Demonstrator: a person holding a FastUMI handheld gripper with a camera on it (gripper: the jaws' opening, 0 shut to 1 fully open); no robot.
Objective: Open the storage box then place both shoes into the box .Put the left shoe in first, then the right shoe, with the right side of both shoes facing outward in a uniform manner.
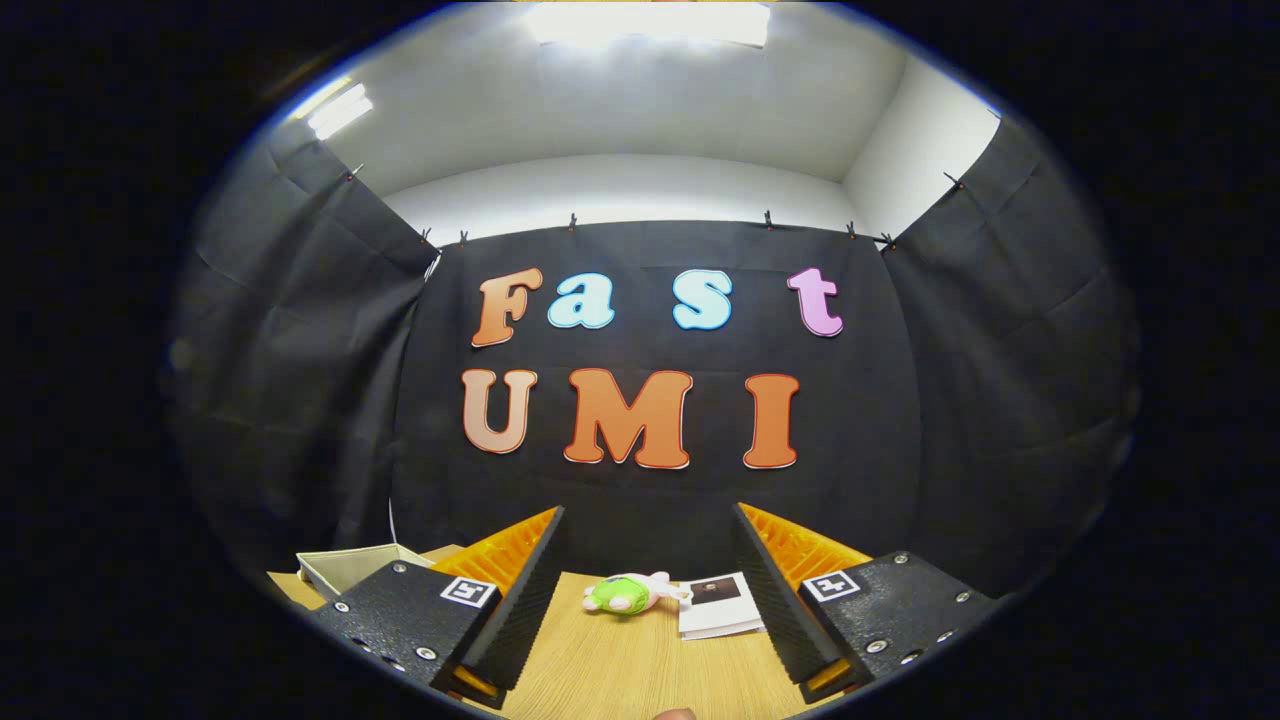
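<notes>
Gripper view. The hand-held gripper (648,590) is level above a light wooden tabletop (640,680), its two fingers spread wide apart with nothing between the ridged pads (530,590); the jaws stand open and grip nothing. Each finger carries a square printed marker on its upper block.

Ahead of the fingers, in the gap between them, lies a small soft toy in green, white and pink (628,592), resting on its side on the tabletop, apart from both pads. Just beside the toy, toward the right finger, lies a white paper sheet with a dark printed picture (715,605); its far corner is partly hidden behind the right finger.

Beyond the left finger, outside the gap, stands a white open-topped storage box (345,568), seen at an angle, with a rim and inner wall visible; its contents cannot be made out. It sits near the table's far left corner.

Behind the table hangs the black cloth wall of the booth (300,400), clipped along its upper edge, with a white ceiling and bright light panels (650,22) above. The shoes cannot be located here.
</notes>
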